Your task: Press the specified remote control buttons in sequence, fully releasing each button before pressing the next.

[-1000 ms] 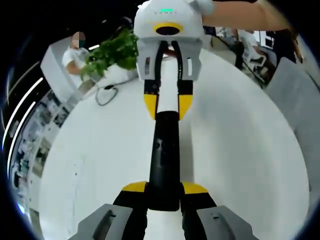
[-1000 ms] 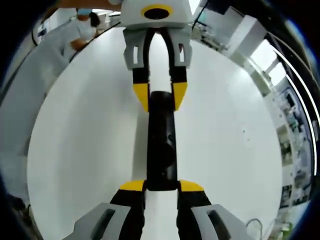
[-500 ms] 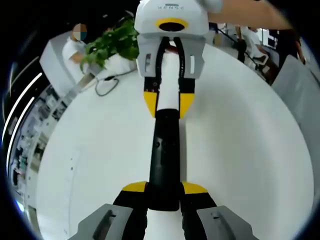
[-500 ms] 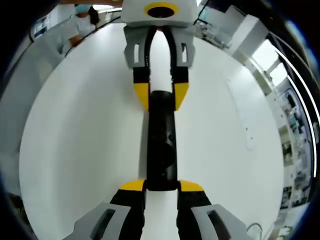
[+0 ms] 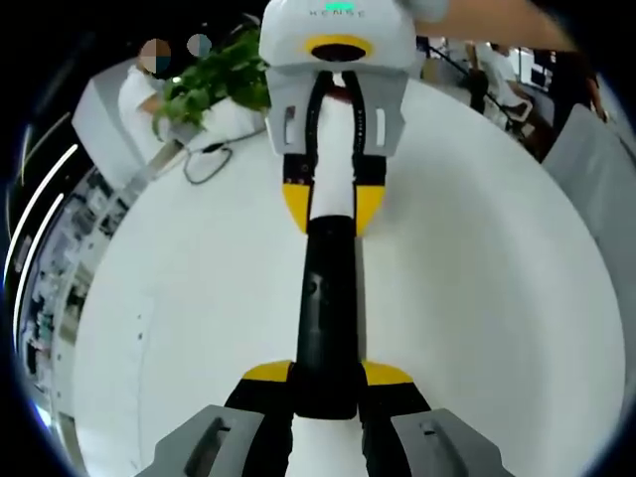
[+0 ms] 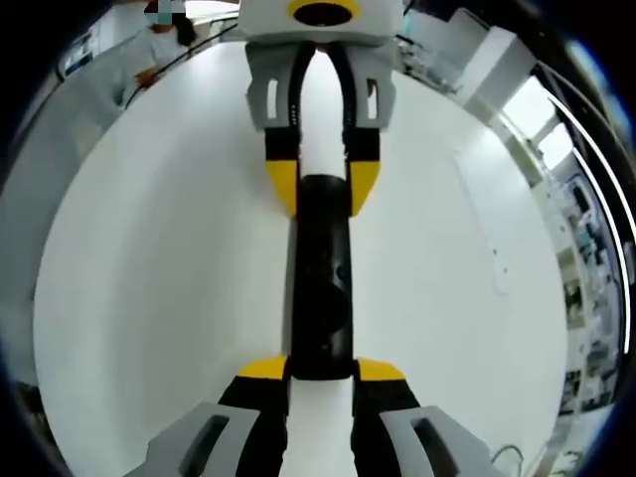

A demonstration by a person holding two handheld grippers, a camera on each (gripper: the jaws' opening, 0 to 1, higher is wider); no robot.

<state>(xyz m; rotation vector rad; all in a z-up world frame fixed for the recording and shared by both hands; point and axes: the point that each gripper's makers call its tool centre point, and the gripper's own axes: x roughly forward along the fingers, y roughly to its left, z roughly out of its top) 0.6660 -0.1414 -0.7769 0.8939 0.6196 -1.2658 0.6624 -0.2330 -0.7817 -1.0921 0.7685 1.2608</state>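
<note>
remote (image 5: 326,318) is clamped at both ends, centre of frame | left gripper (image 5: 326,376) closed on near end | right gripper (image 6: 320,374) closed on opposite end | probably steadied above table (image 5: 179,328), no button pressed

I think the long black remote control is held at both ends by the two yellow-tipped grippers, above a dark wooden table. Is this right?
Not quite: the table is white, not dark wood, as the left gripper view shows. The rest holds: the long black remote control is held at both ends, by the left gripper and the right gripper.
</note>
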